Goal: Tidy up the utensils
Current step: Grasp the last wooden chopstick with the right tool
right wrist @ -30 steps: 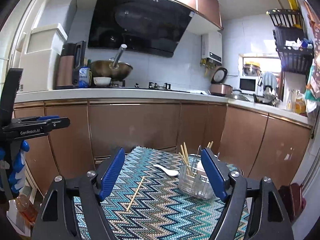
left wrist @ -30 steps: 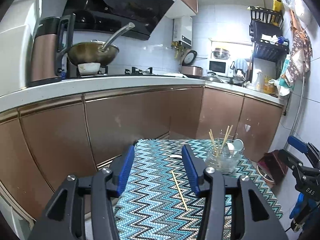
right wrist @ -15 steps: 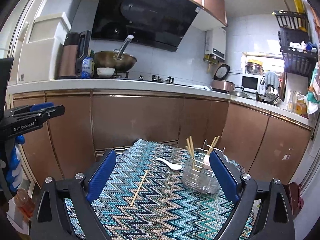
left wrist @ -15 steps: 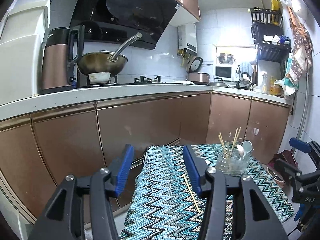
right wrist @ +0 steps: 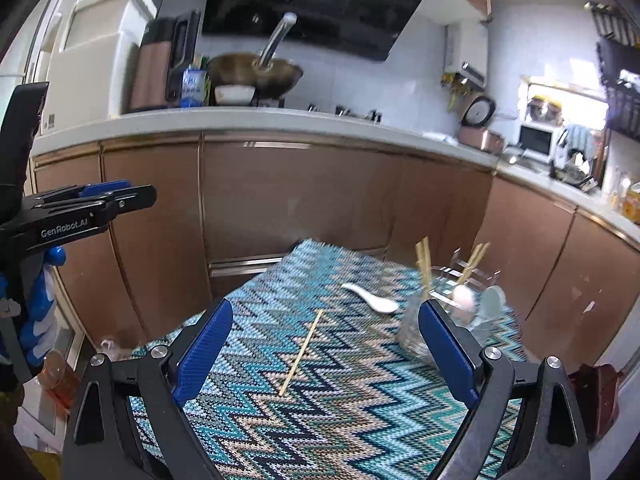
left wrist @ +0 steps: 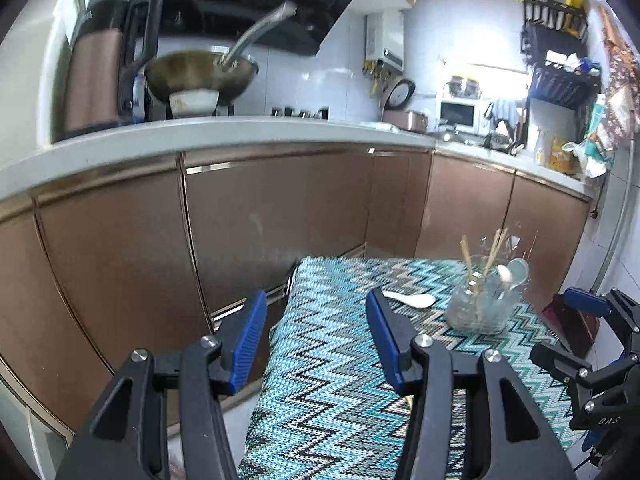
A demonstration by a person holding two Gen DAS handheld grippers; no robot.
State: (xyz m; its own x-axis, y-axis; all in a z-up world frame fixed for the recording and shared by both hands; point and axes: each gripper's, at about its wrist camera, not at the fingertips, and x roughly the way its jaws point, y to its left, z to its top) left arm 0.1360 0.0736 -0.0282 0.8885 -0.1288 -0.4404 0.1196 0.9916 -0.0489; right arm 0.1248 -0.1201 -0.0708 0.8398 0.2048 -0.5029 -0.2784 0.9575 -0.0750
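A table with a zigzag cloth (left wrist: 340, 380) (right wrist: 360, 420) carries a glass jar (left wrist: 480, 308) (right wrist: 408, 320) that holds several chopsticks and spoons. A white spoon (left wrist: 412, 300) (right wrist: 372, 300) lies left of the jar. Nearer to me lies a single chopstick (right wrist: 302, 354); in the left wrist view it is almost wholly hidden behind a finger. My left gripper (left wrist: 316, 300) hangs open and empty over the table's left edge. My right gripper (right wrist: 325, 308) is wide open above the chopstick, not touching it. Each gripper (left wrist: 592, 344) (right wrist: 80, 208) shows at the edge of the other's view.
Brown cabinet doors (right wrist: 300, 200) stand close behind the table under a white counter (left wrist: 240, 128) with a wok (right wrist: 256, 72) and a kettle. A dark red object (left wrist: 568, 324) sits on the floor at the right, and an orange bottle (right wrist: 60, 372) on the floor at the left.
Both grippers have come down closer to the table. The right jaws have spread wider. The left gripper has drifted toward the table's left edge, and the spoon now shows past its right finger.
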